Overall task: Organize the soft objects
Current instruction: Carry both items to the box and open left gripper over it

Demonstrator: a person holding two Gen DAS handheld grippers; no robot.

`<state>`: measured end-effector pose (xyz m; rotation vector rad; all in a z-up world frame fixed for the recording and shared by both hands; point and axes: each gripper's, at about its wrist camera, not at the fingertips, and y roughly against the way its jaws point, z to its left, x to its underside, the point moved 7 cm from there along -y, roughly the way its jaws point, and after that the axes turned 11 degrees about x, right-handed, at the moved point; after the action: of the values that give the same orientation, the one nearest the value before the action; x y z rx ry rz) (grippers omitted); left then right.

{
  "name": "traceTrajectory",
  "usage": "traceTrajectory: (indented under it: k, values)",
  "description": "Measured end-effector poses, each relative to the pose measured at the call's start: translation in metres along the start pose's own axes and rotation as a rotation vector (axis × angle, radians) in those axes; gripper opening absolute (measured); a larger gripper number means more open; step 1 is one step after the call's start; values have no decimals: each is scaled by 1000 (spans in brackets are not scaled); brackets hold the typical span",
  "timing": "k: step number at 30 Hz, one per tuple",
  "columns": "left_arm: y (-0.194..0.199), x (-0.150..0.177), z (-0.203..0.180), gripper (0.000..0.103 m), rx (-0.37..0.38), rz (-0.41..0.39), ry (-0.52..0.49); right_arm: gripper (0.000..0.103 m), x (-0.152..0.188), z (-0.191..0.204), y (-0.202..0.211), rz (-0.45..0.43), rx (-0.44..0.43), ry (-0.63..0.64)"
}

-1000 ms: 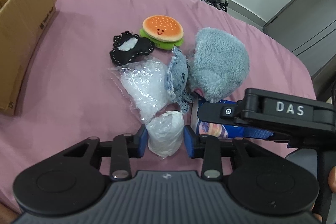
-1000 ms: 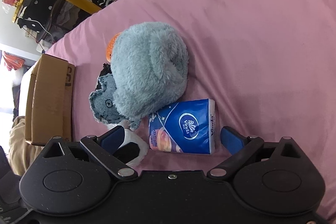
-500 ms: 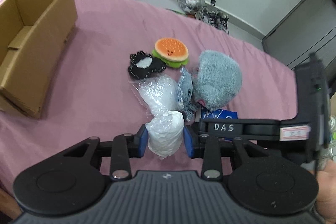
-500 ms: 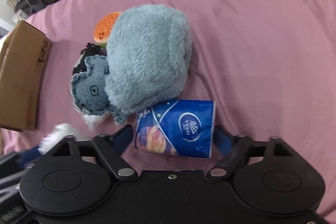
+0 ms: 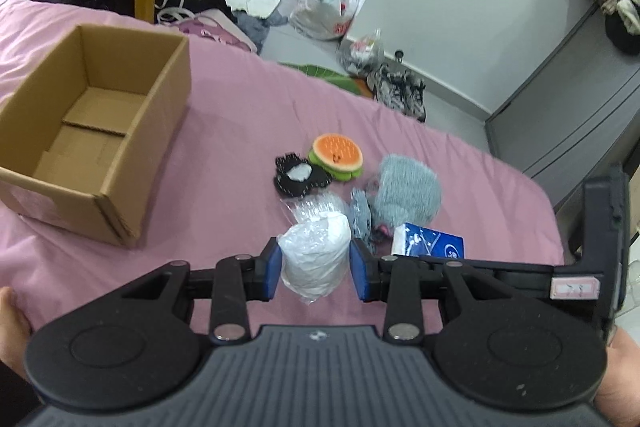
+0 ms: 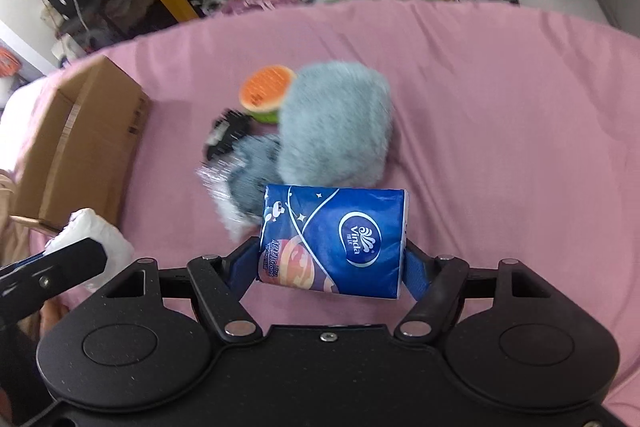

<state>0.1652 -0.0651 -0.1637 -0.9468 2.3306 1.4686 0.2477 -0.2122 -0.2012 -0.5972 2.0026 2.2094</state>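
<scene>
The left gripper [image 5: 316, 263], raised over the pink bedsheet [image 5: 224, 147], pinches a white plastic-wrapped bundle [image 5: 314, 257]. The right gripper [image 6: 332, 263], level beside it, clamps a blue Vinda tissue pack [image 6: 334, 241], above the bedsheet near the grey plush [image 6: 334, 125].

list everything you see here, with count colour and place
box: 1, brown cardboard, open, on the bed's left side
bedsheet: 1, pink, under everything
burger plush: 1, orange and green, far end of the pile
black item: 1, black with a white patch, left of the burger plush
furry plush: 1, grey-blue, right of the pile
denim plush: 1, blue-grey, against the furry plush
clear bag: 1, transparent, on the sheet behind the wrapped roll
wrapped roll: 1, white in clear plastic, in the left hand-held gripper
tissue pack: 1, blue, in the right hand-held gripper
floor clutter: clothes, slippers, shoes, bags beyond the bed
hand: partly seen at the left edge
</scene>
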Motion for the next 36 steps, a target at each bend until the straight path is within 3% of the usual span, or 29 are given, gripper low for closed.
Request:
traceTrajectory:
  k: [24,36]
  values:
    - [69,-52,47,35,19,-177,43,70,-38,74,79,-184,-21,61]
    - [83,-103,72,35,2,-233,47,70,-62,117,101,-282,-60,77]
